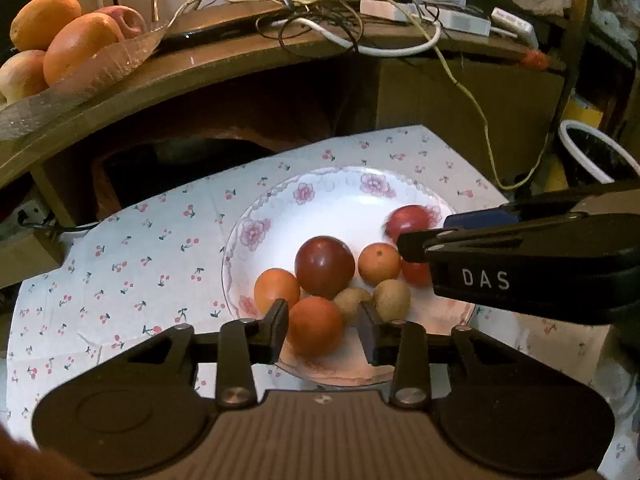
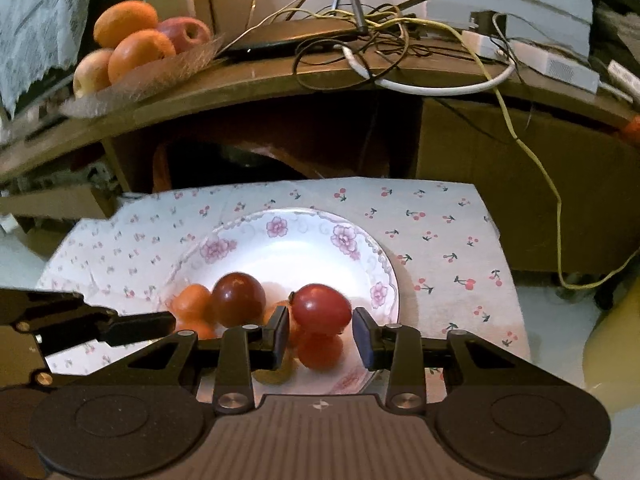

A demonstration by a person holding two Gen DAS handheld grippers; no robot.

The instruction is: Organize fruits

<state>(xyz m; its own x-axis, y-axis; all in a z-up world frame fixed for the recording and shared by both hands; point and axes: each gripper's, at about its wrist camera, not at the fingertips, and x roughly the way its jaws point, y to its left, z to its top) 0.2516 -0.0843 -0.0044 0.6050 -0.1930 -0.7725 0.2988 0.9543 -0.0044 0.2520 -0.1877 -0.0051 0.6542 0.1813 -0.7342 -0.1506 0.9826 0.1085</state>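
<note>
A white floral plate (image 1: 320, 208) (image 2: 296, 248) on a cherry-print cloth holds several fruits: a dark red plum (image 1: 325, 266) (image 2: 238, 299), small oranges (image 1: 379, 263), two kiwis (image 1: 392, 299) and red tomatoes (image 2: 321, 309). My left gripper (image 1: 325, 330) is open, its jaws on either side of an orange (image 1: 315, 330) at the plate's near rim. My right gripper (image 2: 321, 334) is open around a red tomato, jaws close to both sides. A second red fruit (image 2: 320, 350) lies just below it. The right gripper also shows in the left wrist view (image 1: 412, 240).
A wooden shelf (image 1: 240, 60) behind the cloth carries a glass dish of oranges and apples (image 1: 76, 48) (image 2: 136, 48), tangled cables (image 1: 320, 20) and white boxes (image 2: 552, 64). A dark opening lies under the shelf. A black bin with a white rim (image 1: 596, 156) stands at right.
</note>
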